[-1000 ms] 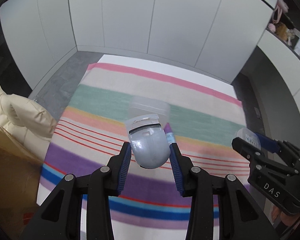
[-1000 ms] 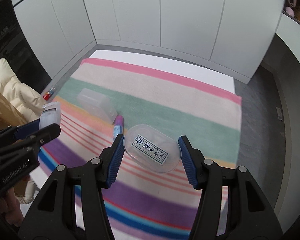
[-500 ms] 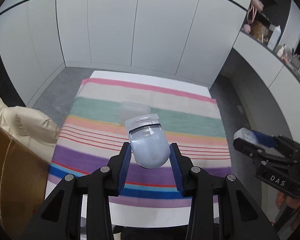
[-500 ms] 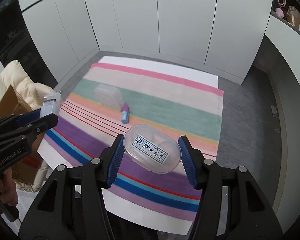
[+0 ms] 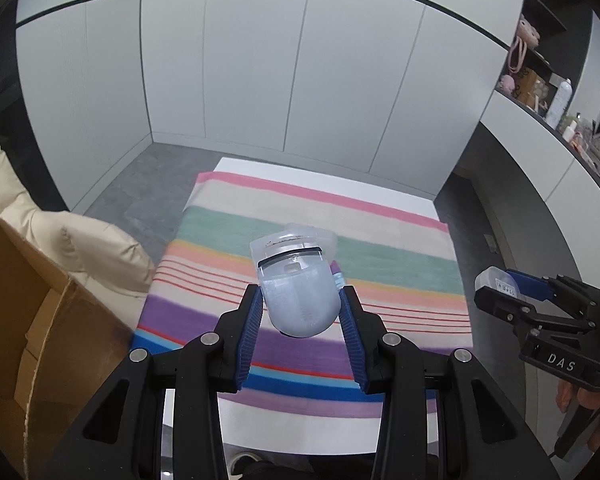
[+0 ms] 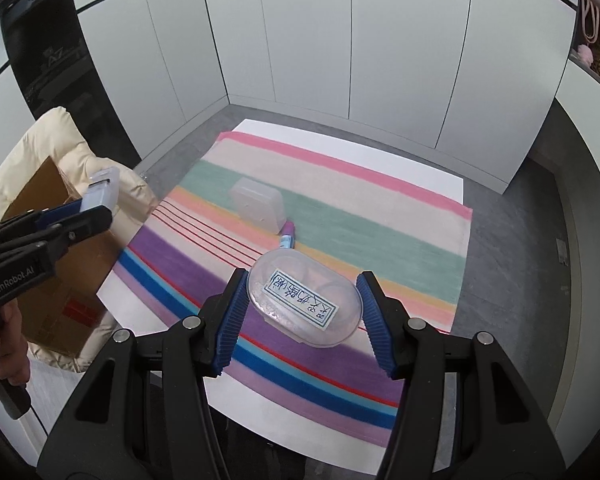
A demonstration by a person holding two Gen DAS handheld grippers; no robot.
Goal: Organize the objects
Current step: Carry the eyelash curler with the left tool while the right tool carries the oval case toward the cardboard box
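Left wrist view: a pale blue-grey case [image 5: 298, 300] is clamped in the left tool [image 5: 300, 316] above the striped cloth [image 5: 400, 256]. A clear labelled oval box [image 6: 304, 300] is gripped by the right tool [image 6: 302, 308] over the bench's near edge.

Each tool is a matte black plastic frame with two angular, openwork arms. The left tool [image 5: 300, 312] carries four round silver screw heads — two per arm — and ribbed blue pads [image 5: 249, 336] line the inner faces of its fingers. The right tool [image 6: 302, 312] has the same frame, screws and ribbed blue pads [image 6: 376, 328]. Seen from the side, the right tool's body bears white "DAS" lettering; the left tool's body reads "GenRobot.AI" in white.
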